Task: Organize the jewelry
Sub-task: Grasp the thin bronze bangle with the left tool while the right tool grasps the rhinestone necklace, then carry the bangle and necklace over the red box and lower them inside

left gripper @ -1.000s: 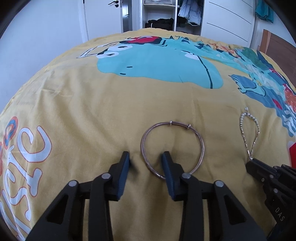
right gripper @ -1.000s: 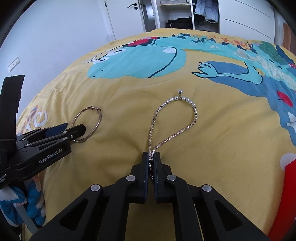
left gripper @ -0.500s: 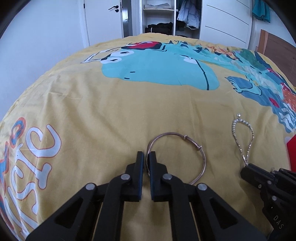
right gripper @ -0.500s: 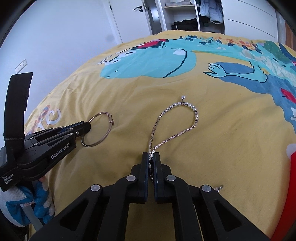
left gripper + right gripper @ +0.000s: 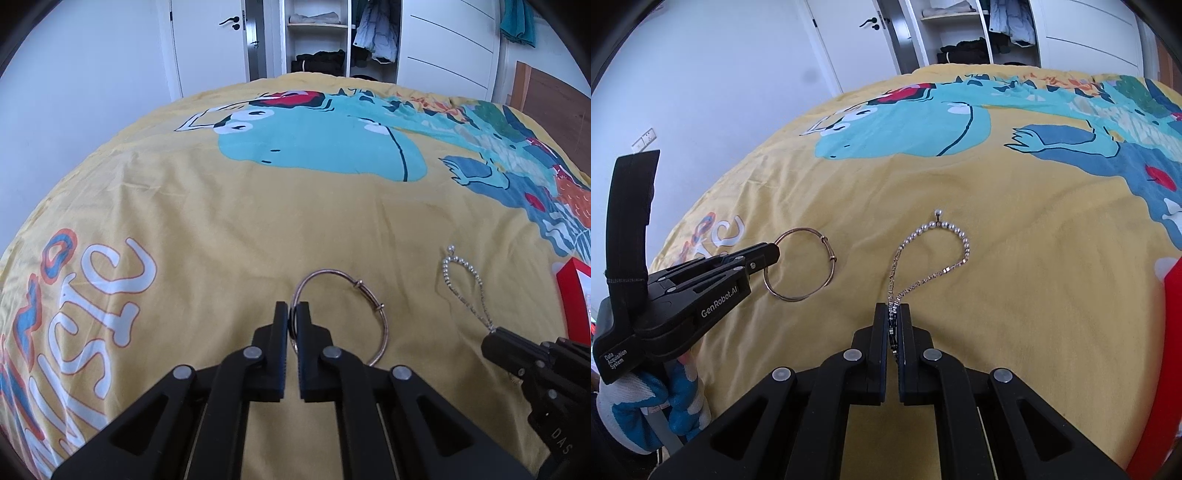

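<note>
We see two pieces of jewelry on a bed (image 5: 229,229) covered in a yellow sheet printed with a big turquoise cartoon creature. Each piece is pinched by one hand-held gripper.

The left hand-held gripper (image 5: 291,314) has its jaws closed on the thin metal bangle (image 5: 384,325). The pads clamp the left side of the ring, and the rest of the hoop curves away to the right of the fingers. From the right wrist view the same bangle (image 5: 827,273) hangs off the tip of the left hand-held gripper (image 5: 772,254), its far side on or just above the sheet (we cannot tell which). A hand in a blue and white glove (image 5: 646,402) holds that tool from below.

The right hand-held gripper (image 5: 894,314) is likewise shut, here on the beaded bracelet (image 5: 960,236). Its two strands come together between the pads, and the loop stretches forward from the fingertips across the sheet, ending in a row of round pearls with a small clasp at the far end. In the left wrist view the bracelet (image 5: 461,284) lies to the right of the bangle, well apart from it, running into the tip of the right hand-held gripper (image 5: 491,336).

A red box (image 5: 572,295) sits at the right edge of the bed, near the bracelet.
</note>
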`<state>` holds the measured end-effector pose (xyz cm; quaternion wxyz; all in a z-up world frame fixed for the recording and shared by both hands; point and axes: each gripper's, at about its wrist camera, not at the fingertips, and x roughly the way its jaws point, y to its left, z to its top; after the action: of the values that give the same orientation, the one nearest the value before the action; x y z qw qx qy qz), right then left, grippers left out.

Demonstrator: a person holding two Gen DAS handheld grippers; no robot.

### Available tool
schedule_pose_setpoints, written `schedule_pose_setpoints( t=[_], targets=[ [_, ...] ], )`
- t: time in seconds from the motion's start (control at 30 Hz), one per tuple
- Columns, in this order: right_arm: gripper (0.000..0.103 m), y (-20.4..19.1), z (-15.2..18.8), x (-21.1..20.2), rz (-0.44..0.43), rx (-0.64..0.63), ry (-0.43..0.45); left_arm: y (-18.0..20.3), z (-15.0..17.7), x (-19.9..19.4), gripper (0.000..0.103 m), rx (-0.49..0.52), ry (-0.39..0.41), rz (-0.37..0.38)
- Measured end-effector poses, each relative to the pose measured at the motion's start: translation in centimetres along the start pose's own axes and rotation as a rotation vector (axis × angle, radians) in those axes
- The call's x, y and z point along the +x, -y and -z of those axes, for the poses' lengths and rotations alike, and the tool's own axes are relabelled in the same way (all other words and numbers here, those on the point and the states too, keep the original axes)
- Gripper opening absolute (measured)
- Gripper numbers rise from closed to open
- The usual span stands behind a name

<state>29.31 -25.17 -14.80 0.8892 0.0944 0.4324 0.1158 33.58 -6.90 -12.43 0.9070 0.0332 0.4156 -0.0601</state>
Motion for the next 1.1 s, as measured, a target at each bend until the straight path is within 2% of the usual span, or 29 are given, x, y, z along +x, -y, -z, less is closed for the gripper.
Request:
schedule_pose_setpoints(
  t=[0.57, 1.1],
  targets=[
    [0.004, -2.6, 0.0, -7.1, -0.008, 0.012, 0.073, -0.9, 0.8, -7.3, 0.004, -0.009, 0.035, 0.018],
    [0.004, -5.6, 1.2, -15.8, 0.016, -0.003, 0.144, -0.9, 1.6, -16.5, 0.004, -0.009, 0.101, 0.041]
  ],
)
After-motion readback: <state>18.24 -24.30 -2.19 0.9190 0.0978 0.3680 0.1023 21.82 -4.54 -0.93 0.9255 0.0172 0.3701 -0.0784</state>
